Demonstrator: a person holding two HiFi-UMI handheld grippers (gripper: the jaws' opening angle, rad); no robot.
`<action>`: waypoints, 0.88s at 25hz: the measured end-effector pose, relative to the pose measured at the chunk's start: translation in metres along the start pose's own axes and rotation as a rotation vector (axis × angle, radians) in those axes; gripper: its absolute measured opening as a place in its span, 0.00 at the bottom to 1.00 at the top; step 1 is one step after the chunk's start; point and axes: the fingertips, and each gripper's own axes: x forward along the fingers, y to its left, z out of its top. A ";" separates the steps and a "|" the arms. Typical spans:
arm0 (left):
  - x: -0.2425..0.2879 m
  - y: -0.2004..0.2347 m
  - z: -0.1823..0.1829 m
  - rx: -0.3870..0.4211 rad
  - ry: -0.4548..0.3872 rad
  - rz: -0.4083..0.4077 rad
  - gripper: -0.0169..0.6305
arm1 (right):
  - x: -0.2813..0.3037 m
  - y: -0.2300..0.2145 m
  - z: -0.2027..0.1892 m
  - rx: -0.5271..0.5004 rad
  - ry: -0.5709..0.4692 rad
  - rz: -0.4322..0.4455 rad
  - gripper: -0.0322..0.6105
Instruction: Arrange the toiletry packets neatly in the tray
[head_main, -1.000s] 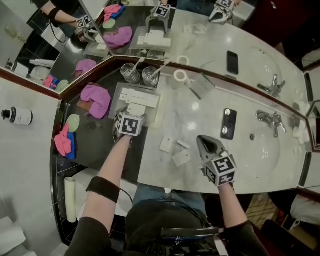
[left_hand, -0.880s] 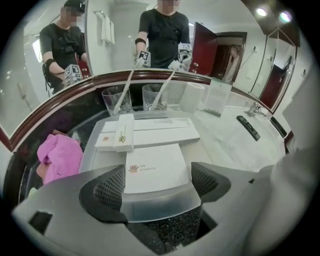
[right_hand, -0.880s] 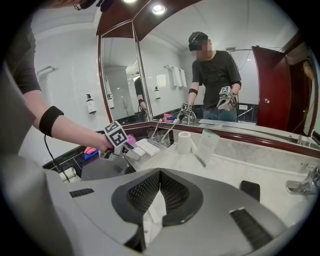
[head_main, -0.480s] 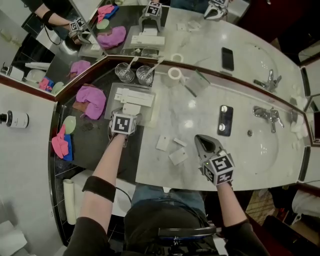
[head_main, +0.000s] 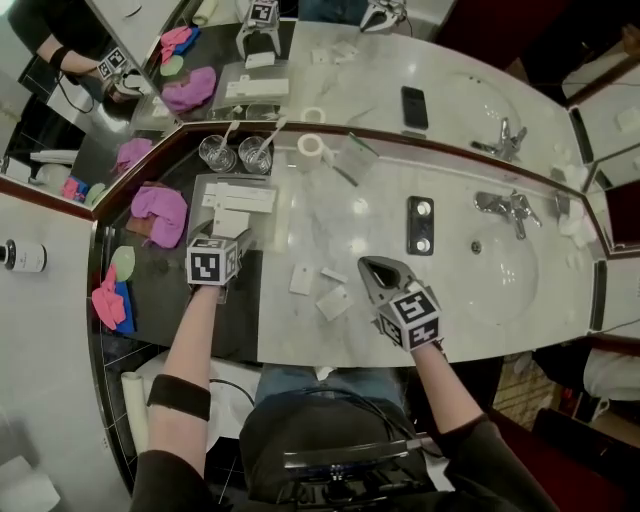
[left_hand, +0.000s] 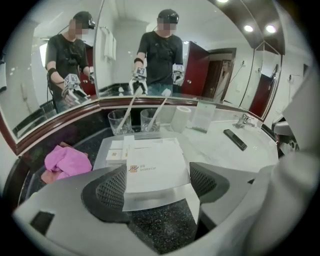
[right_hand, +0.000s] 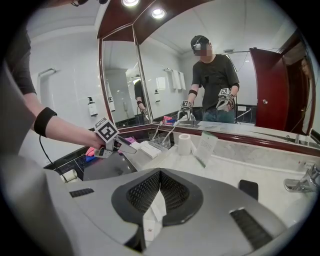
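A clear tray (head_main: 198, 184) stands on the dark counter and holds long white packets (head_main: 240, 196) at its far end. My left gripper (head_main: 224, 238) is at the tray's near end. Its jaws stand wide, and a white shower cap packet (left_hand: 152, 162) spans the gap with its side edges against both pads (left_hand: 109, 187). That packet (head_main: 230, 222) points into the tray. My right gripper (head_main: 369, 266) hovers shut and empty over the marble. Three loose white packets (head_main: 334, 301) lie just to its left, and one packet (right_hand: 150, 220) shows below its jaws.
Two glasses (head_main: 218, 152) with toothbrushes stand behind the tray. A toilet roll (head_main: 312, 145) and a card stand (head_main: 355, 160) are by the mirror. A pink cloth (head_main: 158, 212) lies left of the tray. A black remote (head_main: 420, 224), the tap (head_main: 505, 207) and the basin (head_main: 495, 290) are on the right.
The head view has shifted. My left gripper stays at the tray's near end, drawn back slightly with the packet between its jaws. The right gripper holds its place, still shut.
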 end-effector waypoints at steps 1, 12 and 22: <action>-0.008 -0.005 0.005 0.011 -0.030 -0.008 0.63 | -0.002 -0.001 0.000 -0.004 -0.006 -0.003 0.07; -0.126 -0.058 0.029 0.067 -0.319 0.003 0.63 | -0.029 0.010 0.030 -0.044 -0.091 0.025 0.07; -0.133 -0.062 -0.031 0.102 -0.201 0.015 0.63 | -0.034 0.025 0.033 -0.036 -0.128 0.050 0.07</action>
